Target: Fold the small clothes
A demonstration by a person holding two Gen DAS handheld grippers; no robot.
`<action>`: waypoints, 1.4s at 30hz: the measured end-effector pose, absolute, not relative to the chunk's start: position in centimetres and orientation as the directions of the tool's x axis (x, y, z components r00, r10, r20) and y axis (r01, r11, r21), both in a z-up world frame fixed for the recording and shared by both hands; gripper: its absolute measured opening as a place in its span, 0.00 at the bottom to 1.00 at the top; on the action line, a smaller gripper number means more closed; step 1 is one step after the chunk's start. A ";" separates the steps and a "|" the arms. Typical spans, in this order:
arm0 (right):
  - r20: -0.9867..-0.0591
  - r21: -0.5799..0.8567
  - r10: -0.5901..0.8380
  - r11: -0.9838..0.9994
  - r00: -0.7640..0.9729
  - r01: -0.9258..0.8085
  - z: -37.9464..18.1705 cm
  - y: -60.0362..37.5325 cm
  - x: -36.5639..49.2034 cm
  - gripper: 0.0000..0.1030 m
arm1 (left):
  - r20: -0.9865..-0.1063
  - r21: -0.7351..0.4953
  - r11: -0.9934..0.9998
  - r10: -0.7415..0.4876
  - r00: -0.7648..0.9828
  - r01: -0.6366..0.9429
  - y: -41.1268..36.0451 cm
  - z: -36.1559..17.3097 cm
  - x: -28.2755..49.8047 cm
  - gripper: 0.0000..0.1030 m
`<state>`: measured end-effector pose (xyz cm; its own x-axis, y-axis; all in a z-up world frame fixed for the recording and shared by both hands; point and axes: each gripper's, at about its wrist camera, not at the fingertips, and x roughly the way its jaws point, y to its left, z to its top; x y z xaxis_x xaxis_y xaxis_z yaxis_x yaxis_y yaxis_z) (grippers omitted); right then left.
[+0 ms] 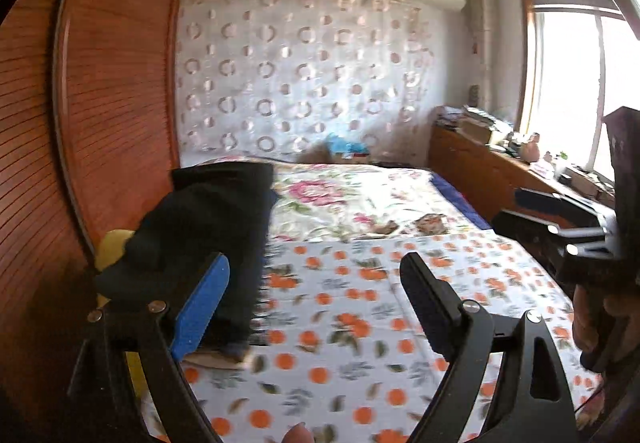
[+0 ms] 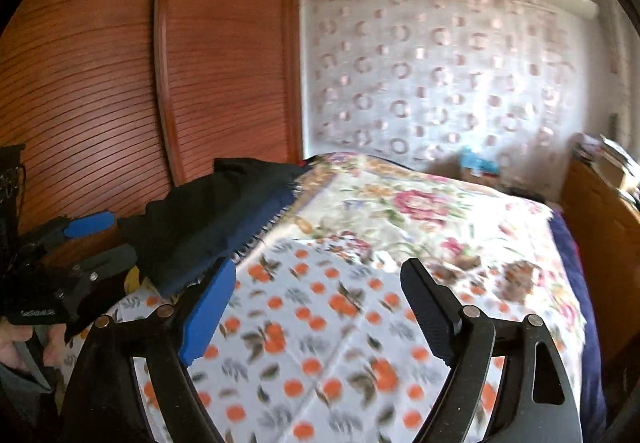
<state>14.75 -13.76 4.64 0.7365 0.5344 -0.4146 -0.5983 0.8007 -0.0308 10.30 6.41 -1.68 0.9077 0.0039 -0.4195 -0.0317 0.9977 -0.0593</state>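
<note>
A stack of folded dark clothes (image 1: pixel 208 235), black on top and navy beneath, lies at the left edge of the bed, just beyond my left gripper's blue pad. My left gripper (image 1: pixel 316 263) is open over the orange-print sheet (image 1: pixel 360 323) with nothing between its fingers. In the right wrist view the same stack (image 2: pixel 208 219) sits to the upper left of my right gripper (image 2: pixel 320 267), which is also open and empty over the sheet (image 2: pixel 320 343). Each gripper shows at the other view's edge: the right one (image 1: pixel 520 209) and the left one (image 2: pixel 108 239).
A floral blanket (image 1: pixel 340 199) covers the far half of the bed. A slatted wooden wardrobe (image 1: pixel 112 103) stands close on the left. A cluttered wooden sideboard (image 1: pixel 500 167) runs along the right under a bright window. Something yellow (image 1: pixel 112 243) peeks from under the stack.
</note>
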 end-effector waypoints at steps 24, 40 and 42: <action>-0.241 0.033 0.362 0.930 0.900 -0.365 3.2 -16.6 2.0 0.83 | -0.338 -0.012 1.000 -0.016 0.941 0.012 -0.2 4.2 5.2 0.85; -0.263 0.036 0.353 0.934 0.898 -0.356 3.3 -17.3 2.3 0.83 | -0.338 -0.010 1.000 -0.012 0.941 0.010 -0.7 4.2 5.0 0.85; -0.264 0.035 0.352 0.934 0.898 -0.356 3.5 -17.5 2.2 0.83 | -0.337 -0.005 1.000 -0.009 0.942 0.008 -0.9 4.2 5.0 0.85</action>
